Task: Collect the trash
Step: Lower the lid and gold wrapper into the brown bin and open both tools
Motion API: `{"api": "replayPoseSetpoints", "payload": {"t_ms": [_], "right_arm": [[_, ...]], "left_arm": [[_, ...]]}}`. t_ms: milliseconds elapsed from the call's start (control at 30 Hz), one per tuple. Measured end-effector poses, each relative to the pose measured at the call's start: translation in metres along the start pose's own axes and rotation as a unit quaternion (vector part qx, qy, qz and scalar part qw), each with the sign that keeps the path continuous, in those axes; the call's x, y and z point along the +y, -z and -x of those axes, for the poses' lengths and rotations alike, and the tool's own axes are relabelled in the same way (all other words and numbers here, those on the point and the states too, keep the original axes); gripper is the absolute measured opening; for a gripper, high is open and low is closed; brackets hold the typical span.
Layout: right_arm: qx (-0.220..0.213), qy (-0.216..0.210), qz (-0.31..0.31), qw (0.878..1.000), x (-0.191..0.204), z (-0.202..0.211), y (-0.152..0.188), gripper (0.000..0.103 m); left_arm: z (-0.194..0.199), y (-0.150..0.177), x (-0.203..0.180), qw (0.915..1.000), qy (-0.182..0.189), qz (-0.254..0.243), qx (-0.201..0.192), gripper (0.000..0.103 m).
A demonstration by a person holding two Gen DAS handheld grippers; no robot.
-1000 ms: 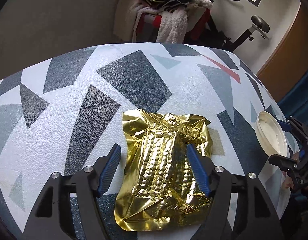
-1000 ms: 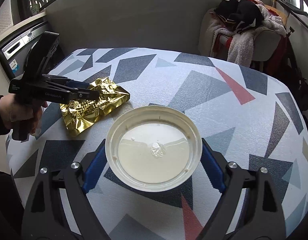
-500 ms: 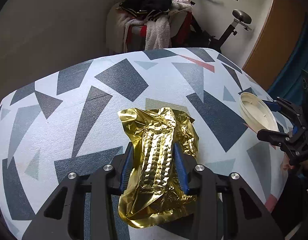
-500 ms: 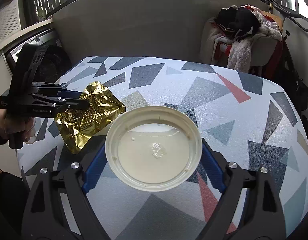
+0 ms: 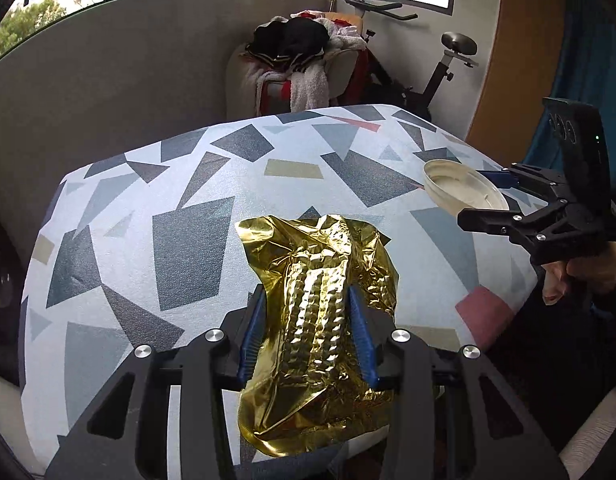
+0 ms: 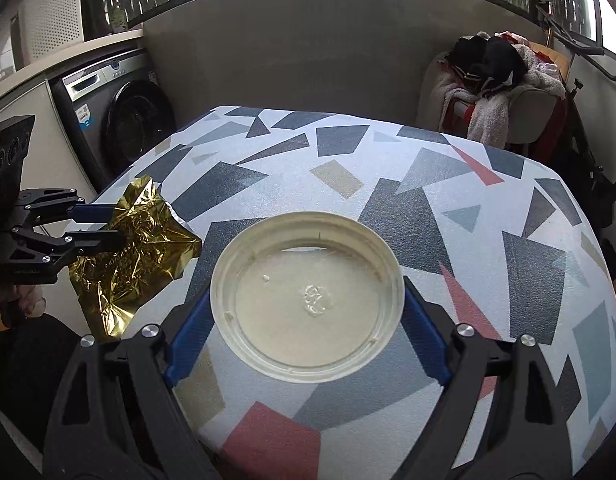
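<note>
My left gripper (image 5: 309, 322) is shut on a crumpled gold foil wrapper (image 5: 315, 312) and holds it lifted above the near edge of the patterned table (image 5: 196, 208). The wrapper also shows in the right wrist view (image 6: 136, 256), gripped by the left gripper (image 6: 104, 224) off the table's left edge. My right gripper (image 6: 306, 316) is shut on a round cream plastic lid (image 6: 308, 300), open side up, held above the table's near side. The lid shows in the left wrist view (image 5: 461, 192) at the right, in the right gripper (image 5: 491, 196).
The table wears a white cloth with grey, blue and red shapes. A chair piled with clothes (image 6: 495, 80) and an exercise bike (image 5: 435, 76) stand behind it. A washing machine (image 6: 120, 120) stands at the left. A grey wall runs behind.
The left gripper closed on the gold wrapper and lifted it off the table, back toward the near edge. The right gripper raised the lid and drew back with it.
</note>
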State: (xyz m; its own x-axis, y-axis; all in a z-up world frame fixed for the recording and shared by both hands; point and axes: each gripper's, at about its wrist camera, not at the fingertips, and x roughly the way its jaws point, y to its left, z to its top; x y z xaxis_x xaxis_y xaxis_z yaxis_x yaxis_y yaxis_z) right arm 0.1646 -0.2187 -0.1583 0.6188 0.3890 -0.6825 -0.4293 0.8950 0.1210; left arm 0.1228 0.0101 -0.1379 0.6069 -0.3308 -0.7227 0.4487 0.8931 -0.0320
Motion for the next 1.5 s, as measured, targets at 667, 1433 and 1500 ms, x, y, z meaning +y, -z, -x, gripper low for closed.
{"api": "replayPoseSetpoints", "payload": {"t_ms": [667,1433,1500], "right_arm": [[-0.024,-0.002,-0.011,1.0,0.036,0.058,0.068,0.086],[0.047,-0.044,0.053,0.997,0.09,0.051,0.123,0.086],[0.054,-0.048,0.053,0.996,0.091,0.05,0.127,0.086]], "left_arm": [[0.04,0.118,-0.082,0.9992,0.039,-0.008,0.003,0.044],[0.079,0.115,-0.055,0.9962,-0.067,0.041,-0.04,0.096],[0.081,0.116,-0.049,0.9949,-0.075,0.052,-0.041,0.096]]}}
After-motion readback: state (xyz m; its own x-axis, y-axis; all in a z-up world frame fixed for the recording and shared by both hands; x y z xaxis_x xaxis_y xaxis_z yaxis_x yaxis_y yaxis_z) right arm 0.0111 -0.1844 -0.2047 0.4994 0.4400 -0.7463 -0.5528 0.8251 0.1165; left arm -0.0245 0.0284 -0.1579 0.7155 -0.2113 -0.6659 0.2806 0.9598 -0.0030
